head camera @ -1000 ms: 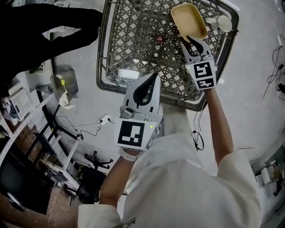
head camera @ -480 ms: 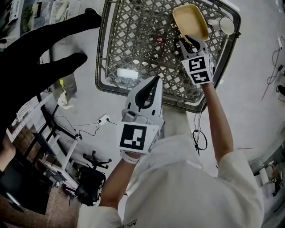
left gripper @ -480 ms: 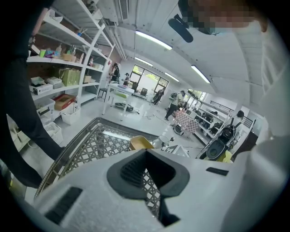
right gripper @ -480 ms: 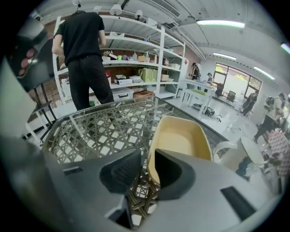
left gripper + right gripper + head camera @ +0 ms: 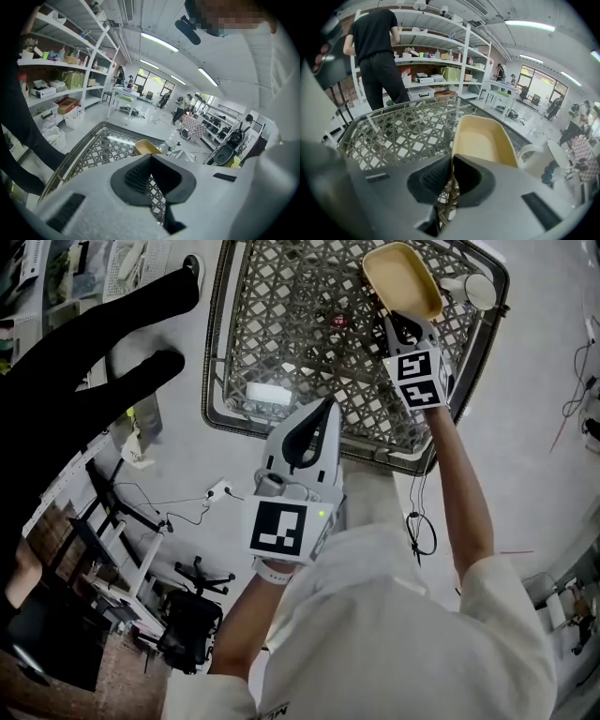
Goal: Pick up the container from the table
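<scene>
At the far corner of the lattice table [image 5: 281, 343], the right gripper [image 5: 401, 326] has its jaws closing on the yellow container [image 5: 403, 279] by its near rim, ready to lift. The left gripper [image 5: 323, 409] hangs back, jaws together and empty.

We wear a loose white short-sleeved shirt [image 5: 394, 634]. Our left hand-held gripper [image 5: 323, 411] is white with black pads [image 5: 136, 178] and a black-and-white square marker [image 5: 277, 526].

No words, brand names or numbers can be read anywhere in the scene. The only signs are black-and-white coded squares without letters, one on the left cube [image 5: 277, 528], one on the right cube [image 5: 417, 379].
</scene>
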Demonstrator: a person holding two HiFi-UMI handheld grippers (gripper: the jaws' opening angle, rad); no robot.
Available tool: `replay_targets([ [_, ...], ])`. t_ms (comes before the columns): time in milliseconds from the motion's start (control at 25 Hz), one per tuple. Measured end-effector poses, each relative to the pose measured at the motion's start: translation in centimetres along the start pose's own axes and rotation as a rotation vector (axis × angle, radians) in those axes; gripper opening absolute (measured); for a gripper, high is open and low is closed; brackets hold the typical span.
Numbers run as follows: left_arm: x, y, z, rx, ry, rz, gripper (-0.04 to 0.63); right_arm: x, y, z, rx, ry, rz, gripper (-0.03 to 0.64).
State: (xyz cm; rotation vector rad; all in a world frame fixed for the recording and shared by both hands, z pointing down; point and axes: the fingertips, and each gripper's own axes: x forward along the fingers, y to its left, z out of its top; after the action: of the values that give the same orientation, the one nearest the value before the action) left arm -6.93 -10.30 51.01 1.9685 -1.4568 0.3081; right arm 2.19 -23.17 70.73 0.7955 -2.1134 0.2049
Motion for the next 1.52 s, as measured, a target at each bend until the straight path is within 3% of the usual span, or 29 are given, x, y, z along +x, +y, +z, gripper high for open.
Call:
replay_targets([
  [720, -2.3, -0.7, 0.5, 0.02, -0.044, 0.003, 0.014, -3.9, -0.1, 1.7, 0.069, -0.096, -0.024, 0.028],
  [1520, -8.1, -2.9, 3.4, 0.098, -0.116, 0.009, 0.013, -18.7, 1.7, 9.0, 0.059, -0.305, -0.067, 0.028],
])
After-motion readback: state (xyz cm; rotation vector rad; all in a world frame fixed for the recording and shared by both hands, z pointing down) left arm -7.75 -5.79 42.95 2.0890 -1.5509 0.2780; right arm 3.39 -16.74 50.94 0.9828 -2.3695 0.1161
